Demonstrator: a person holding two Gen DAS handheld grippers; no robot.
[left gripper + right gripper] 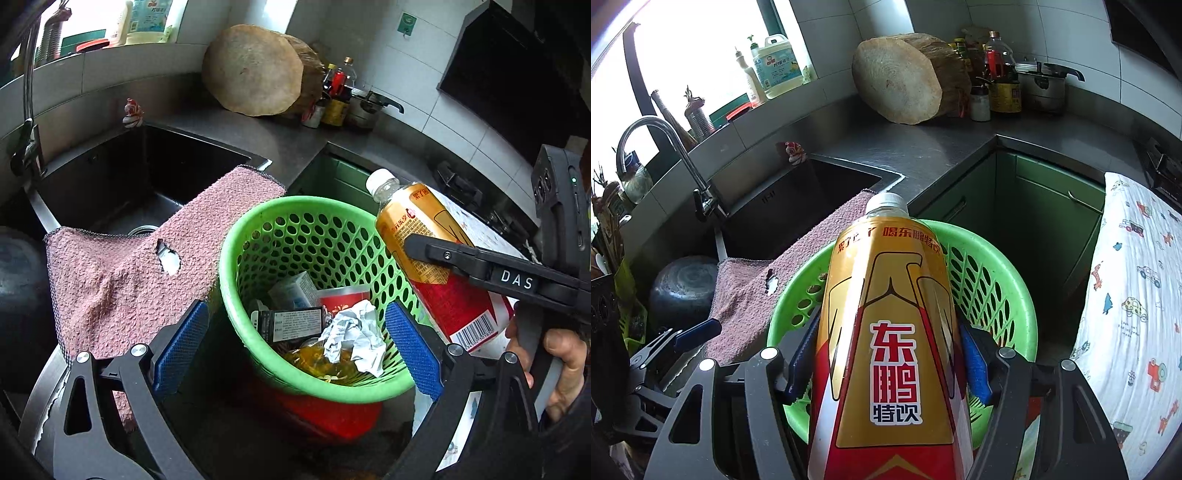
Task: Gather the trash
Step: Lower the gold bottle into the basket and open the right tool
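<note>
A green perforated basket [258, 236] sits in a red bin and holds crumpled paper [354, 336], a small carton [295, 291], a dark packet and a yellow wrapper. My left gripper [299, 347] is open and empty, its blue pads either side of the basket's near rim. My right gripper [886, 358] is shut on a gold and red drink bottle [886, 314] with a white cap, held tilted over the basket [997, 280]. The bottle [417, 229] also shows at the right of the left wrist view, above the basket's right rim.
A pink cloth [140, 266] hangs over the sink edge beside the basket. A dark sink [798, 206] with a faucet [665, 147] lies left. A round chopping block [897, 81], sauce bottles and a pot stand at the back. A patterned cloth [1134, 295] hangs right.
</note>
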